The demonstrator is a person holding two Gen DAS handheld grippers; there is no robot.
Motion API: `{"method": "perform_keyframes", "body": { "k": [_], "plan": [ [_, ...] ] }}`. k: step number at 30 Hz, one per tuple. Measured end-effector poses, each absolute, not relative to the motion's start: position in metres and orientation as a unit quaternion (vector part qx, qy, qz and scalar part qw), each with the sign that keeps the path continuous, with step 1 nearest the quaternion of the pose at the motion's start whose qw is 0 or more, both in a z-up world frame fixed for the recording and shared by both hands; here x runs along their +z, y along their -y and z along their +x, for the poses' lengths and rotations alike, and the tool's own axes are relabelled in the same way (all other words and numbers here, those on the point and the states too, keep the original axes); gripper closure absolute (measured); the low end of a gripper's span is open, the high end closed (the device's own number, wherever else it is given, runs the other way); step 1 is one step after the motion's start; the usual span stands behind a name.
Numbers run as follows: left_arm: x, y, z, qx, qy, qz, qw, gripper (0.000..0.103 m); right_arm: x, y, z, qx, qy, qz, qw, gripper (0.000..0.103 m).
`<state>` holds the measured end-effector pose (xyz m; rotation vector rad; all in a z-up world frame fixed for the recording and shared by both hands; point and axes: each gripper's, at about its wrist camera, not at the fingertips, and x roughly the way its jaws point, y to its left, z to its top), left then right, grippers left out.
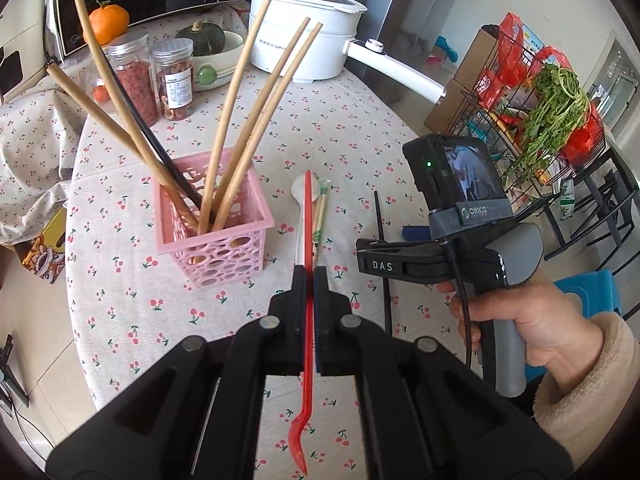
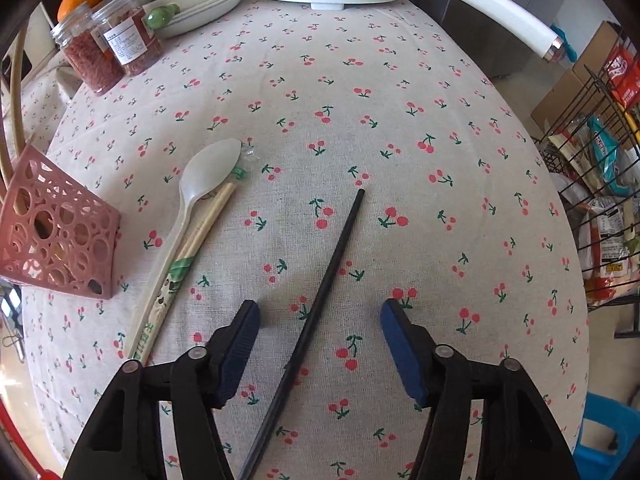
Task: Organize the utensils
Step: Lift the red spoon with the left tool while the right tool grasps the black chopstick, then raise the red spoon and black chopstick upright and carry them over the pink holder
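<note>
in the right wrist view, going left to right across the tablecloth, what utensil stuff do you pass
pink basket → white spoon → wrapped chopsticks, lying against the spoon's right side → black chopstick, lying on the cloth between the open right gripper's fingers, untouched.

Left gripper point(image 1: 309, 280): pointing steeply down, jaws pressed together on a thin red utensil point(image 1: 307, 320) that runs straight between the pads.
Right gripper point(image 2: 320, 316): pointing almost straight down, jaws apart, pads touching nothing; a black chopstick point(image 2: 320, 296) lies between them.
Right hand point(image 1: 520, 320): wrapped round the grey handle, to the right of the left gripper; fluffy cream sleeve point(image 1: 584, 392) at the wrist.
</note>
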<state>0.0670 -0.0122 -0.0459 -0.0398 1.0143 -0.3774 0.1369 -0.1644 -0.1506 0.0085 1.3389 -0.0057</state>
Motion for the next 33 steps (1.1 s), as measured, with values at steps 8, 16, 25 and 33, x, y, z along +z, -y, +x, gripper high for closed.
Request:
{"method": "perform_keyframes", "body": {
  "k": [8,16,25,33],
  "plan": [
    [-0.041,0.005,0.068,-0.170,-0.470,-0.032,0.866,0.100,-0.147,0.162,0.133,0.038,-0.613,0.028,0.788,0.094],
    [-0.023,-0.005,0.067,-0.161,-0.421,-0.050,0.891,0.100,-0.114,0.174,0.119,0.075,-0.569,0.071,0.816,0.097],
    [0.010,-0.031,0.063,-0.120,-0.270,-0.100,0.950,0.100,-0.046,0.179,0.087,0.125,-0.484,0.099,0.860,0.097],
    [0.012,-0.043,0.071,-0.037,-0.176,-0.130,0.975,0.100,-0.016,0.179,0.073,0.144,-0.439,0.106,0.881,0.097]
  ]
}}
